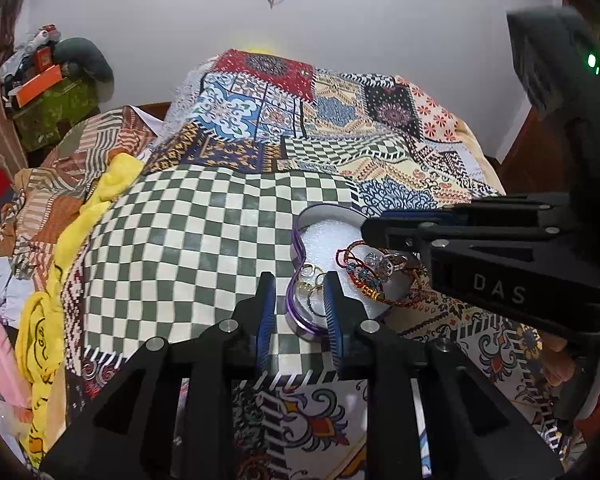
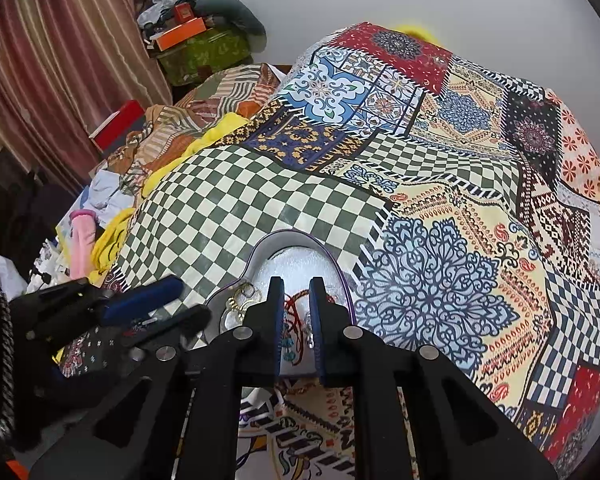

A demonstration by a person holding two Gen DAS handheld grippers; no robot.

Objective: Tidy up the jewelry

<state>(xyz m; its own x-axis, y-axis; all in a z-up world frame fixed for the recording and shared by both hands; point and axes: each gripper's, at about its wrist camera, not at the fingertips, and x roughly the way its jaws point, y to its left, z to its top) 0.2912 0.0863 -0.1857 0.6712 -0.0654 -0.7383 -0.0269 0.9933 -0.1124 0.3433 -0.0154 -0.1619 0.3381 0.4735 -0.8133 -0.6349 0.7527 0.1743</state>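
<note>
A heart-shaped box [image 1: 294,248] [image 2: 256,252] with a purple rim and white foam lining lies open on the bed. Inside it are gold rings [image 1: 312,280] [image 2: 240,300] and a red thread bracelet [image 1: 364,276] [image 2: 294,308] with blue beads. My left gripper [image 1: 299,280] [image 2: 194,298] hovers at the box's near left edge, its jaws apart with nothing pressed between them. Reaching in from the right, my right gripper [image 2: 296,284] [image 1: 366,228] is over the foam. Its pads stand close together with the bracelet's red cord between them.
The box rests on a patchwork bedspread [image 1: 204,232] with a green checkered patch. Crumpled clothes [image 1: 40,320], yellow and pink, pile along the bed's left side. A green case with orange boxes [image 2: 196,44] stands by the striped curtain [image 2: 52,80]. A white wall lies behind.
</note>
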